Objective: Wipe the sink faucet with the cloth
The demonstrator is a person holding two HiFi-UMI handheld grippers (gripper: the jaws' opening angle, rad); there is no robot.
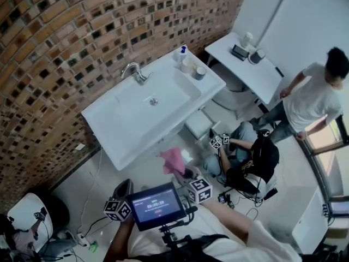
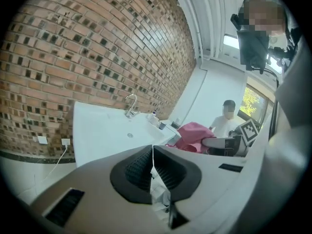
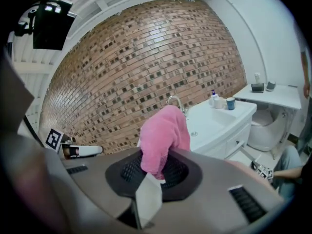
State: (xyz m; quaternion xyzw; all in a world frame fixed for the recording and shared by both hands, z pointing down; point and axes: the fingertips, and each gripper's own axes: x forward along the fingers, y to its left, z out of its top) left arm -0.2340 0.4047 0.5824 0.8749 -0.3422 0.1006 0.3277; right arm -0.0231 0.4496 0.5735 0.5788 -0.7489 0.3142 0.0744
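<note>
The pink cloth (image 3: 163, 135) is pinched in the right gripper (image 3: 156, 167), jaws clamped on its lower end while the rest flops up and over. Only the right gripper view shows that grip. In the head view the cloth (image 1: 173, 160) just looks like a pink lump hanging off the near edge of the sink (image 1: 117, 138), not touching it. The faucet (image 1: 132, 70) sits at the far side against the brick wall (image 1: 54, 37), well apart from the cloth, with bare white basin in between.

The left gripper (image 2: 152, 165) has its jaws pressed together on nothing, low and left of the cloth.

Small bottles (image 1: 184, 59) and a cup (image 1: 200, 72) crowd the sink's far right corner, right of the faucet. The left side of the rim is open.

The left gripper view catches a wall outlet (image 2: 66, 142) with a cable below the sink's left end, which the right gripper view doesn't show. The head view shows a person sitting on the floor (image 1: 248, 162) just right of the sink, and another standing (image 1: 311, 100) farther right by a white shelf (image 1: 245, 64).
</note>
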